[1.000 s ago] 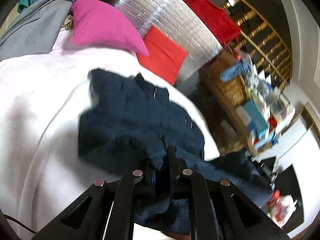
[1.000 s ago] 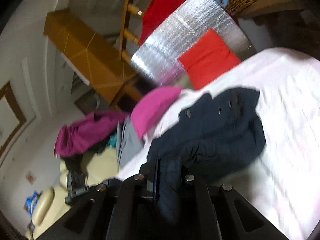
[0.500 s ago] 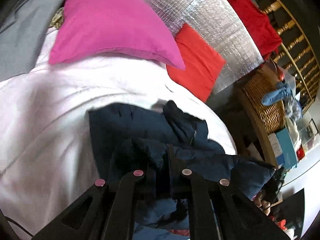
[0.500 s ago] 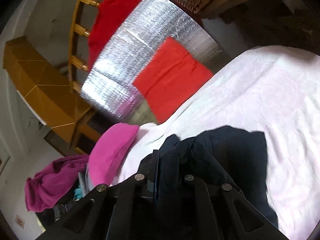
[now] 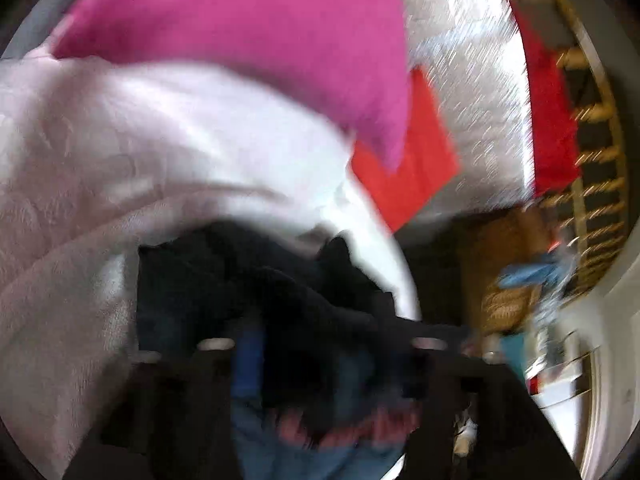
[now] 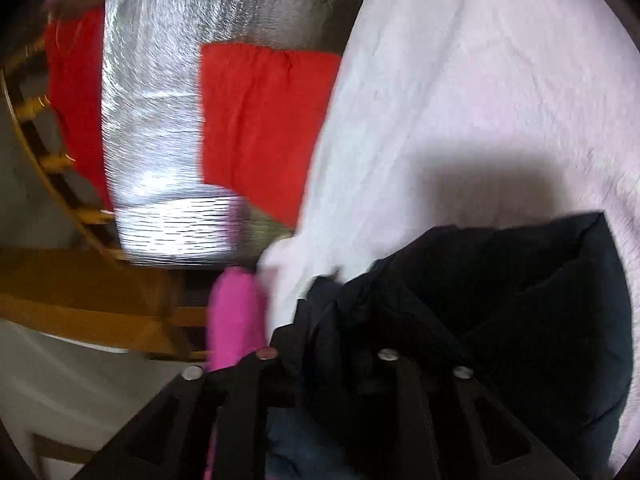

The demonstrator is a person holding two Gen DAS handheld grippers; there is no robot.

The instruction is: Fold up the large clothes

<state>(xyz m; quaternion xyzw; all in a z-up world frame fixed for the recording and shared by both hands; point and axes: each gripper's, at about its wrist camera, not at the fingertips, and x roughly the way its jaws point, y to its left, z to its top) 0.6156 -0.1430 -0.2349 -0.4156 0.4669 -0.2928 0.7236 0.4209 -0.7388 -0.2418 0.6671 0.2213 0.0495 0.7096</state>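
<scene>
A dark navy padded jacket (image 5: 224,280) lies bunched on the pale pink blanket (image 5: 100,168) of a bed. It also shows in the right wrist view (image 6: 540,312), folded over itself. My left gripper (image 5: 320,344) is blurred and its jaws stand wide apart with jacket fabric between them. My right gripper (image 6: 324,336) also has its jaws spread, with jacket fabric lying between and over the fingers. The fingertips of both are hidden in the dark cloth.
A magenta pillow (image 5: 248,36) lies at the head of the bed, also seen in the right wrist view (image 6: 234,316). A red cushion (image 6: 260,120) leans on a silver foil panel (image 6: 152,120). Wooden railings (image 5: 596,160) and a cluttered wicker shelf (image 5: 508,300) stand beyond the bed edge.
Both grippers carried the jacket edge forward toward the pillow, folding it over itself. Their jaws, shut on the fabric before, now stand apart. The left view is motion-blurred.
</scene>
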